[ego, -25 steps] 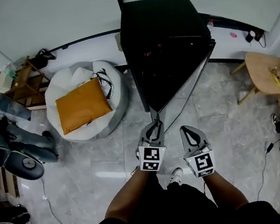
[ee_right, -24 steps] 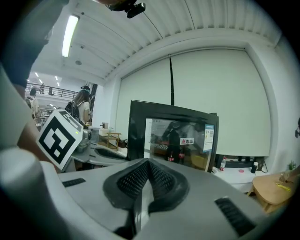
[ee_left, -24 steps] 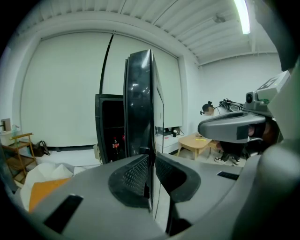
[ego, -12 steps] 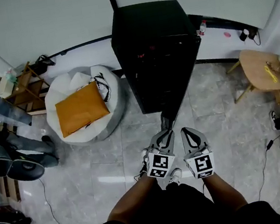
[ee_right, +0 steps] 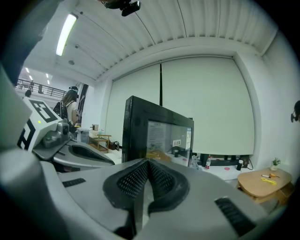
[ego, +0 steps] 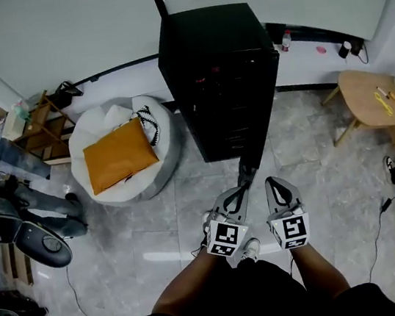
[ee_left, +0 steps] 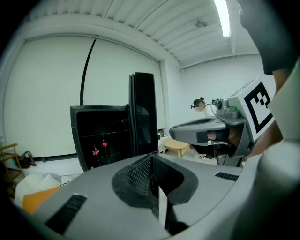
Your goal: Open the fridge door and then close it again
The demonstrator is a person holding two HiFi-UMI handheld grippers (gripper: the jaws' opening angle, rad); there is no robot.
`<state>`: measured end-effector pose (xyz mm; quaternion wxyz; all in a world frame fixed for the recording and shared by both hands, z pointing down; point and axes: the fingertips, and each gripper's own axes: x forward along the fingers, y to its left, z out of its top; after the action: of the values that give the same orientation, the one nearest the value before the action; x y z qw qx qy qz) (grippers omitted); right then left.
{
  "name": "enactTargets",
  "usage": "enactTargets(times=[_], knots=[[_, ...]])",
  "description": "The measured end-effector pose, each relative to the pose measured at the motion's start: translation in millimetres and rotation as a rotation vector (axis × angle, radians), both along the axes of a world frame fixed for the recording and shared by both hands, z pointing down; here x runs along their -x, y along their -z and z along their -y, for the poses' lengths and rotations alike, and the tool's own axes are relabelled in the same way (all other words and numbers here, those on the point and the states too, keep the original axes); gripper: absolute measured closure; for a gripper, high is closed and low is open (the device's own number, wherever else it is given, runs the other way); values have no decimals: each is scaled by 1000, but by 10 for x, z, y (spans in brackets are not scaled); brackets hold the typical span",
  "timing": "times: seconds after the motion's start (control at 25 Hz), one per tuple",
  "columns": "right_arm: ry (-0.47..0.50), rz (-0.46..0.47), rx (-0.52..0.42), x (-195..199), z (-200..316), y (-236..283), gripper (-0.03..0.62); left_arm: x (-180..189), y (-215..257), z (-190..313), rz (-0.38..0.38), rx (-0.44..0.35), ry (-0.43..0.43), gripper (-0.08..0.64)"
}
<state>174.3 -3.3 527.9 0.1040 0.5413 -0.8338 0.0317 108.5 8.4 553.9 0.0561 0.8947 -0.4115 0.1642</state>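
In the head view the inside of the fridge (ego: 218,76) is only a black mass. Its open door (ego: 249,167) shows edge-on as a thin dark strip running from the fridge's front toward the person. The tip of the left tongs (ego: 241,190) blends with that strip's near end, so whether they touch cannot be told there. The left gripper view shows more: dark shelves with two red-labelled bottles (ee_left: 96,152), and the door standing edge-on straight ahead of the tip, its foot hidden behind the tongs' own body. The left jaws have just been closing and lie together, with nothing seen between the pads. The right tongs (ego: 273,182) hover just beside the left ones, on the door's right side, jaws likewise together and empty. Their view is filled by the door's glass face with pale notices on it, which hides the cabinet behind. The fridge stands on the floor (ego: 318,171) against the far wall, between a beanbag (ego: 99,124) at its left and a small round table (ego: 374,99) at its right. The person's trunk is cut off at the lower edge.
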Motion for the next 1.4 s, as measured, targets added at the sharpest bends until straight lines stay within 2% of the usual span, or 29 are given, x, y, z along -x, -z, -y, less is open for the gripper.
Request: enactTargets(times=[0.32, 0.52, 0.76, 1.12, 1.4], knots=[[11, 17, -26, -31, 16, 87, 575, 372, 238, 116, -38, -33, 127, 540], [36, 16, -18, 64, -36, 70, 574, 593, 272, 158, -28, -36, 164, 540], [16, 36, 1, 38, -13, 35, 575, 797, 284, 189, -27, -42, 223, 538], [46, 18, -5, 204, 61, 65, 574, 1062, 220, 262, -36, -17, 264, 538], [79, 19, 10, 290, 147, 74, 575, 1152, 192, 502, -33, -6, 275, 538]])
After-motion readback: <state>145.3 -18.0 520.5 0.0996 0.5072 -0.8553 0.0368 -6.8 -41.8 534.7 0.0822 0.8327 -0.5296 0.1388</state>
